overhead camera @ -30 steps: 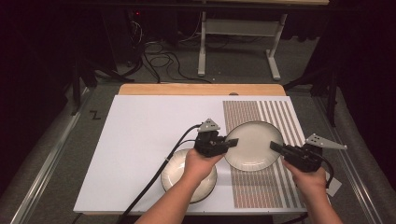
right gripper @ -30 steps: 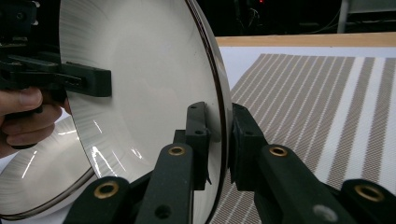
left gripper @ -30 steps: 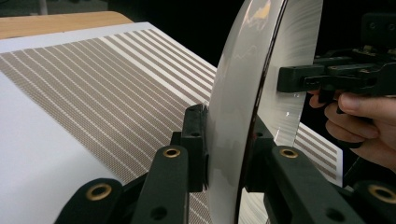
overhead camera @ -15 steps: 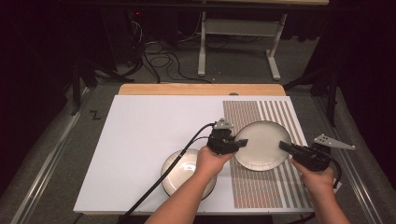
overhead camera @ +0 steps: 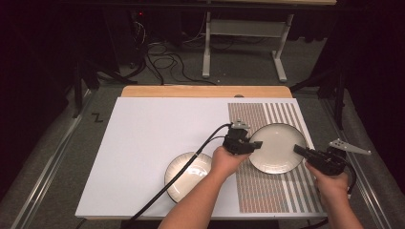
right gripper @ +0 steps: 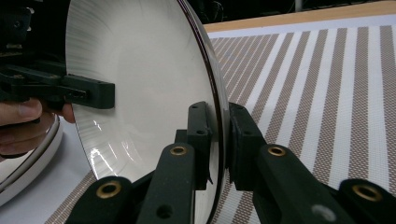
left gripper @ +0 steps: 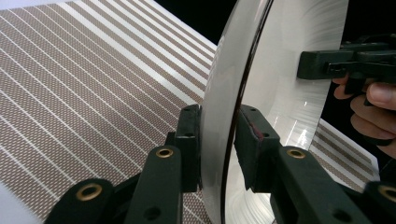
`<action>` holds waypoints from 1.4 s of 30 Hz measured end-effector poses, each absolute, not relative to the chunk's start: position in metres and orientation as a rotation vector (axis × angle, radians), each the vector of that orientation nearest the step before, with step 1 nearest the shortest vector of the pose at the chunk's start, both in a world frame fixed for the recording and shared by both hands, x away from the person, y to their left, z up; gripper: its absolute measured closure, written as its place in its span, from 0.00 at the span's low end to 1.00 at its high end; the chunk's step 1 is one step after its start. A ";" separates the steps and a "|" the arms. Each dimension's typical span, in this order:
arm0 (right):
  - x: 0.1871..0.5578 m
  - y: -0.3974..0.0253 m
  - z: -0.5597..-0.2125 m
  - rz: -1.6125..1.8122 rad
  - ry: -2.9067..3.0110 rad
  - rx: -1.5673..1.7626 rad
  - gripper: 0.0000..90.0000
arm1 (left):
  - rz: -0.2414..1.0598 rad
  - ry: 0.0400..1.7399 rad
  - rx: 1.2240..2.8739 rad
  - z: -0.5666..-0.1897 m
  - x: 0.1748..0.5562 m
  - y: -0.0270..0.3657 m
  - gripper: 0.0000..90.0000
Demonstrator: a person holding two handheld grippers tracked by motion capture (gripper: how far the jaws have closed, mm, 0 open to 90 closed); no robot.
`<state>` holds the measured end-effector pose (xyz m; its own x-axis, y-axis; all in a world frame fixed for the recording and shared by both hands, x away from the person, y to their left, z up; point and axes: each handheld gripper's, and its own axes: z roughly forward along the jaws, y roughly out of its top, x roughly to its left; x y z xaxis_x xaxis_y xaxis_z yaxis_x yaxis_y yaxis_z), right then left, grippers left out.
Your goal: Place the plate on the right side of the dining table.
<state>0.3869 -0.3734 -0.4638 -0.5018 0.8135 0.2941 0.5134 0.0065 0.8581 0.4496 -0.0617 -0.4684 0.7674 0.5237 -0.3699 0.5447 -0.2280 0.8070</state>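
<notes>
Two hands hold one white plate (overhead camera: pixel 275 148) between them over the striped mat (overhead camera: pixel 267 191) at the right of the desk (overhead camera: pixel 157 133). Left claw (overhead camera: pixel 255 144) is clamped on the plate's left rim, one jaw above & one below; right claw (overhead camera: pixel 300 150) is clamped on the opposite rim the same way. Gripping both edges likely keeps the plate level & stops it tipping from a single thin pinch. The plate looks lifted, though contact w/ the mat can't be ruled out. A second plate (overhead camera: pixel 184 177) lies on the white part of the desk, partly under the left forearm. No brands, labels or readable writing on plates or mat.
</notes>
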 end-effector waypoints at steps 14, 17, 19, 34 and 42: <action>0.387 -0.384 -0.476 1.484 1.994 1.410 0.91 | -0.008 0.824 1.930 -0.475 0.450 -0.074 0.79; 0.387 -0.385 -0.478 1.476 1.994 1.421 0.91 | 0.003 0.819 1.948 -0.475 0.451 -0.077 0.78; 0.388 -0.386 -0.479 1.469 1.993 1.423 0.91 | 0.015 0.816 1.961 -0.475 0.452 -0.079 0.78; 0.392 -0.389 -0.484 1.456 2.007 1.427 0.92 | 0.081 0.842 2.010 -0.475 0.454 -0.089 0.73; 0.393 -0.388 -0.485 1.441 2.011 1.432 0.92 | 0.134 0.873 1.999 -0.470 0.454 -0.088 0.51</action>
